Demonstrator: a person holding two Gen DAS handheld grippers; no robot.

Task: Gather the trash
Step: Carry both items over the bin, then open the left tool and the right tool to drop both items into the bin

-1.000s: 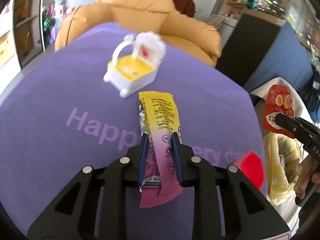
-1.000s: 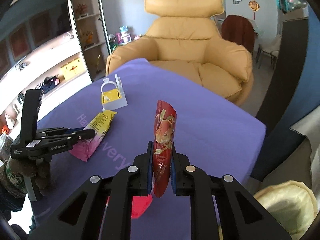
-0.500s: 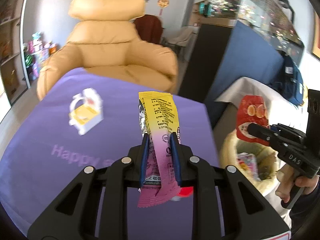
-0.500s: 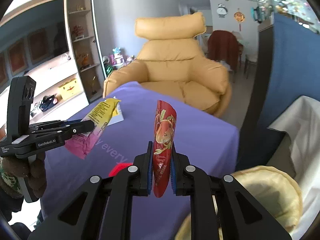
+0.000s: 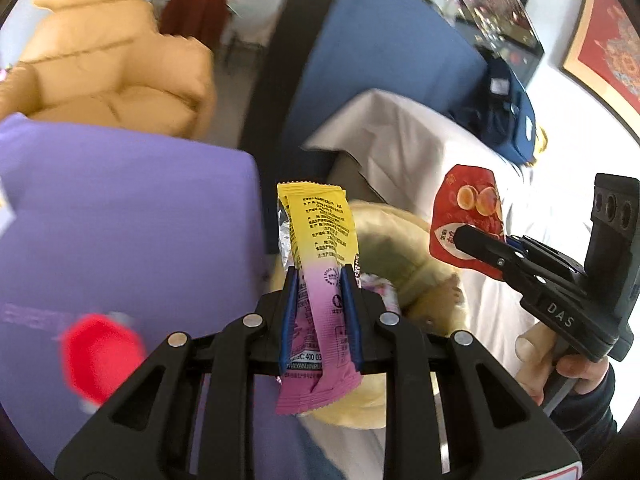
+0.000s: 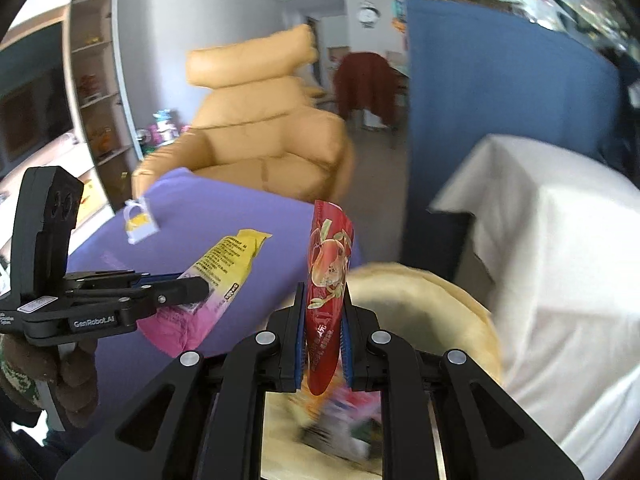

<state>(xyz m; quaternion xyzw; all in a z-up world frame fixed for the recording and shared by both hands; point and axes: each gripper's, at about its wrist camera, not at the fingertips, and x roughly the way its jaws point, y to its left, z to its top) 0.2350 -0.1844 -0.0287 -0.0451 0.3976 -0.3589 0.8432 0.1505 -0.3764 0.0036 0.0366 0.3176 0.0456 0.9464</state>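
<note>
My left gripper (image 5: 318, 280) is shut on a yellow and pink snack wrapper (image 5: 320, 248) and holds it in the air at the right edge of the purple table (image 5: 120, 208), above the rim of the yellow-lined trash bin (image 5: 404, 248). My right gripper (image 6: 323, 292) is shut on a red fruit-print wrapper (image 6: 328, 264) and holds it upright over the open bin (image 6: 448, 300), where several wrappers (image 6: 344, 412) lie blurred. Each gripper shows in the other's view: the right gripper (image 5: 460, 236) and the left gripper (image 6: 196, 288).
A red round lid (image 5: 100, 356) lies on the purple cloth near its right edge. A white and yellow toy chair (image 6: 138, 222) stands far back on the table. A tan armchair (image 6: 256, 136), a blue partition (image 6: 500, 112) and a white-covered table (image 6: 560, 240) surround the bin.
Both grippers have swung right with their wrappers, away from the table's middle. The bin now lies under the right gripper and just ahead of the left one.
</note>
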